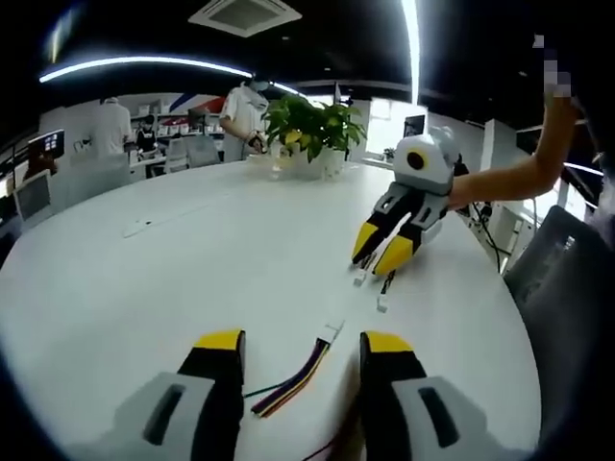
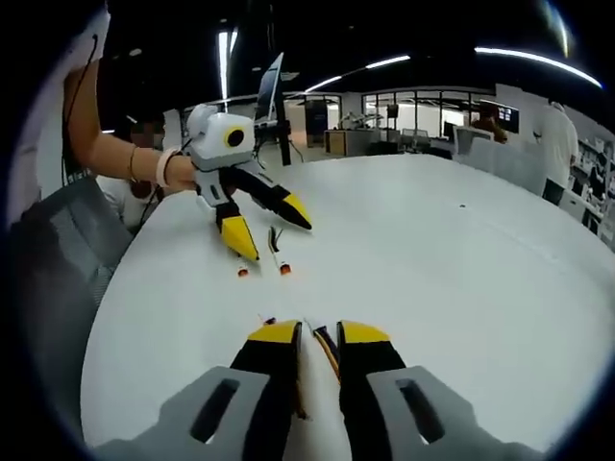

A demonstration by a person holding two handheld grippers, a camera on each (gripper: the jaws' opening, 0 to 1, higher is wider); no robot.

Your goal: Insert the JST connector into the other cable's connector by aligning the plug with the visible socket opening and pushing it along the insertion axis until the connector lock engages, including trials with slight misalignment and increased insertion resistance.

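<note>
White-plugged rainbow cable (image 1: 298, 373) on the table (image 1: 192, 259), between the left gripper's (image 1: 303, 351) apart jaws (right gripper (image 2: 309, 336) clamped on its cable (image 2: 327, 348)).

I find no writing that I can read in either view. The monitors (image 1: 46, 146) at the far side of the room in the left gripper view show only blurred light patches, and the screen (image 2: 508, 117) in the right gripper view is just as unclear. The wires (image 1: 293, 376) and their small plugs on the desk (image 1: 192, 259) carry no marking that I can make out, and neither does any claw housing.
</note>
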